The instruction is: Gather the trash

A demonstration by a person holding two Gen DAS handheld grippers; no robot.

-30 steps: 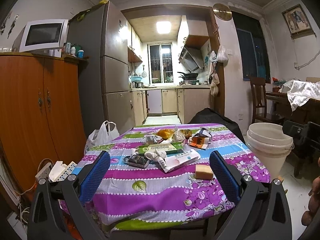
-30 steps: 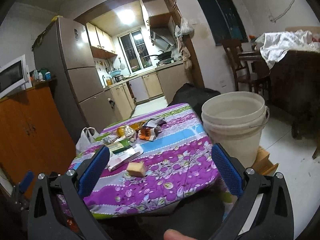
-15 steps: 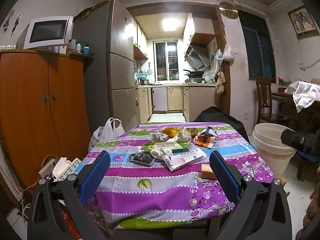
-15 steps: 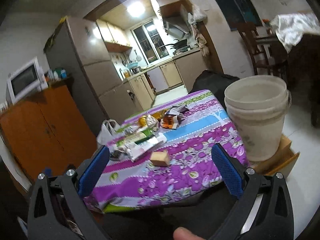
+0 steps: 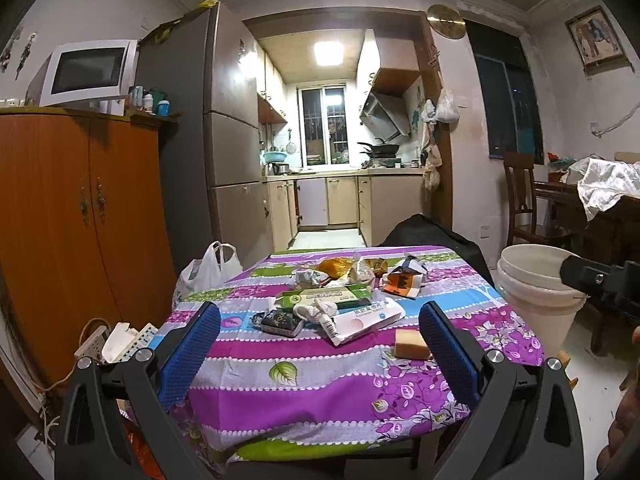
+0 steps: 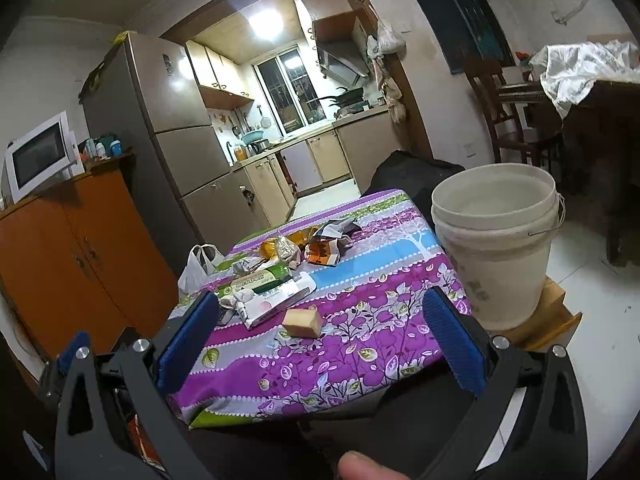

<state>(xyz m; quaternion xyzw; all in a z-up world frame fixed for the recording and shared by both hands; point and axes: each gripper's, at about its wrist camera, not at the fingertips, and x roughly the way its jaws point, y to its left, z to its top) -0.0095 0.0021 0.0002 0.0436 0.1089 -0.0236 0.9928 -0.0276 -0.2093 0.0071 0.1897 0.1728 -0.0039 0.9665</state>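
A lived-in home, dining room opening onto a small kitchen. A tall grey fridge [image 5: 224, 128] is parked beside an orange wooden cabinet [image 5: 76, 216] topped by a white microwave [image 5: 86, 70]. Beige kitchen cabinets [image 5: 340, 200], a range hood [image 5: 384, 116] and a black wok [image 5: 380, 147] can be seen through the doorway. A purple floral tablecloth [image 5: 320, 380] and dark wooden chair [image 5: 520, 200] complete it.

Microwave [image 5: 86, 70] atop orange cabinet [image 5: 76, 220], beside fridge [image 5: 208, 136].
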